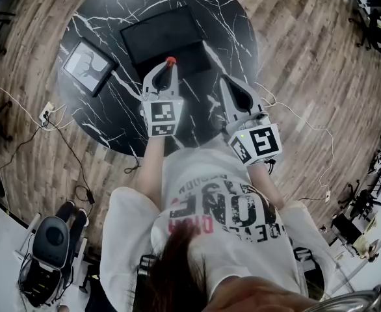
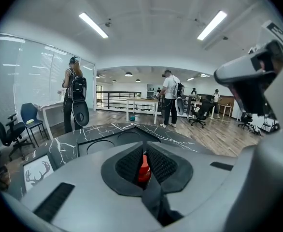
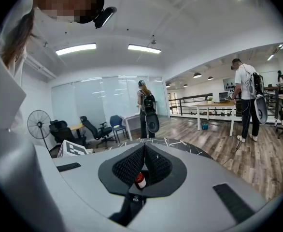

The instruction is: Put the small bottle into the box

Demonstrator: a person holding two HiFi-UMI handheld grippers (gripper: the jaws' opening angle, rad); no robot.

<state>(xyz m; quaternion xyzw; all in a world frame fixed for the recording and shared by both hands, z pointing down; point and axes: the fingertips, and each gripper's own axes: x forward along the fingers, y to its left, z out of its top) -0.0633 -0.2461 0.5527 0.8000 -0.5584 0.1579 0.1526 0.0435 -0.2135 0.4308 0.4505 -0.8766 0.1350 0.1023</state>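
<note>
Now, small bottle (image 1: 170,62) gripped, at box (image 1: 158,34) edge

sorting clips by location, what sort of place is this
Probably an open-plan office or lab: office chairs, long desks, ceiling strip lights, and other people standing about.

Person: white T-shirt (image 1: 223,233), short wide sleeves, large black block lettering across chest, some red lettering beside it. Long dark brown hair (image 1: 177,265).
Left claw (image 1: 170,65): pale grey tapered shell, black inner lining. Left marker cube (image 1: 162,117) at rear, black-and-white squares.
Right claw (image 1: 225,81): same grey shell. Right marker cube (image 1: 259,143) alike.
Pads (image 2: 162,164): black, fine ribbed texture, dark grey collar around.
</note>
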